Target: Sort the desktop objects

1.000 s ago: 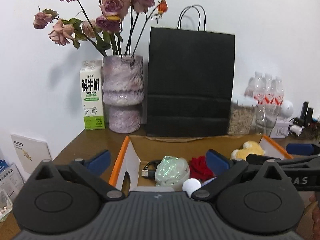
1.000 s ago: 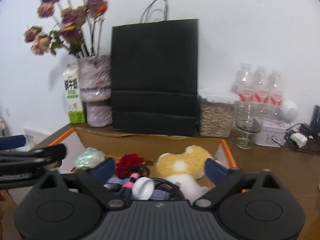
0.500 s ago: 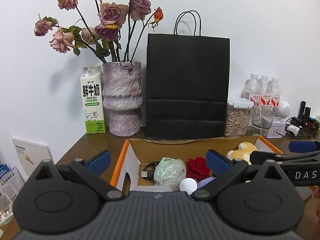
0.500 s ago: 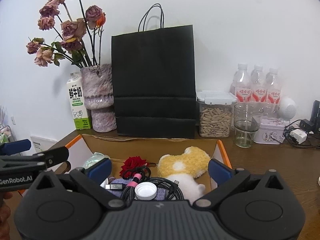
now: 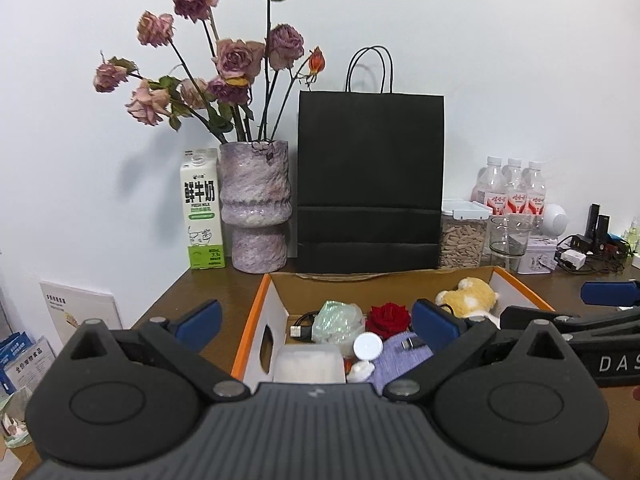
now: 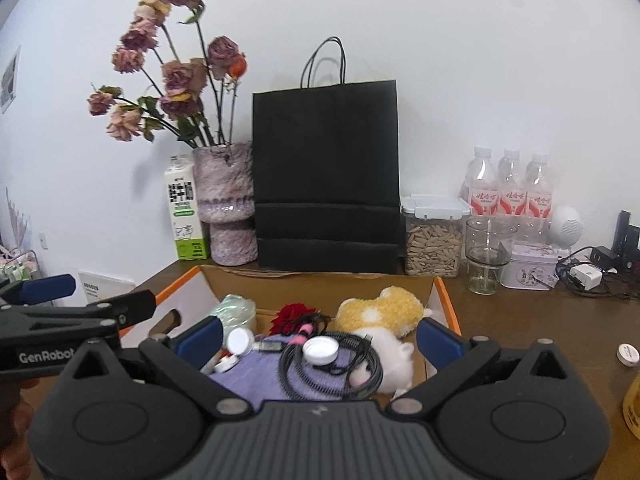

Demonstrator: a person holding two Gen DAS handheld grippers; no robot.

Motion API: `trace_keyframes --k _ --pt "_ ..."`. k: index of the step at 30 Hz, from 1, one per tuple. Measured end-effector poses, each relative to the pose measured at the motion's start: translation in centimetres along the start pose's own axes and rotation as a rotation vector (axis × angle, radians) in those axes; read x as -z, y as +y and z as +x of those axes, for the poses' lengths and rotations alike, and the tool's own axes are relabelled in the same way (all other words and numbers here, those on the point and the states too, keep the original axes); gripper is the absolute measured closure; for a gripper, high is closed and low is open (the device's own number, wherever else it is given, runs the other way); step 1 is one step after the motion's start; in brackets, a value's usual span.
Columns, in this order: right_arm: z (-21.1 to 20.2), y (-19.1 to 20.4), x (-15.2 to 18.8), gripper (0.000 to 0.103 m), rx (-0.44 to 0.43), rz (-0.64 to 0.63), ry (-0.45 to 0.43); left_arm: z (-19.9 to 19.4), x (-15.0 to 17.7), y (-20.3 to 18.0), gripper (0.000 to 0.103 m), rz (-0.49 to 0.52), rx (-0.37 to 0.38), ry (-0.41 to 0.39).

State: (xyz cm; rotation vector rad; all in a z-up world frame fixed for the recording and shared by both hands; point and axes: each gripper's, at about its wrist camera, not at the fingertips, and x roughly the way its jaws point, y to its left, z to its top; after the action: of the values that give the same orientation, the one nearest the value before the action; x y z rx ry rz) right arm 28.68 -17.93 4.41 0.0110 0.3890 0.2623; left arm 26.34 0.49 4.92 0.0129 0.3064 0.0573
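left tool [image 5: 316, 322] wide open, right tool [image 6: 320, 340] likewise, empty

The brown wooden table [image 6: 520, 320] carried an open cardboard box [image 6: 316, 282]. Directly behind the box stood a black paper bag [image 6: 326, 176], with a vase [image 6: 226, 200] and milk carton [image 6: 182, 208] behind-left and a seed jar [image 6: 434, 236], glass [image 6: 486, 254] and tin [image 6: 530, 266] behind-right.

Black ribbed tongs [image 5: 314, 322], blue fingertips [image 5: 198, 318]
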Motion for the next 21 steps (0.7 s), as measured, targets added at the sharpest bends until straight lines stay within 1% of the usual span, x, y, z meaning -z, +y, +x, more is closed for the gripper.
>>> trace_keyframes --k 7,10,17,21 --pt "-4.5 1.5 1.9 0.0 -0.001 -0.031 -0.008 -4.7 1.8 0.3 0.0 0.0 -0.001 -0.011" --pt "-6.3 2.1 3.0 0.0 -0.003 -0.04 0.0 -6.2 2.7 0.4 0.0 -0.006 0.005 0.006" --pt "-10.0 3.4 5.6 0.0 -0.013 -0.02 0.021 -10.0 5.2 0.9 0.0 -0.059 0.004 0.037" --pt "-11.5 4.0 7.3 0.0 -0.018 -0.007 0.036 -11.6 6.8 1.0 0.0 -0.065 -0.011 0.063"
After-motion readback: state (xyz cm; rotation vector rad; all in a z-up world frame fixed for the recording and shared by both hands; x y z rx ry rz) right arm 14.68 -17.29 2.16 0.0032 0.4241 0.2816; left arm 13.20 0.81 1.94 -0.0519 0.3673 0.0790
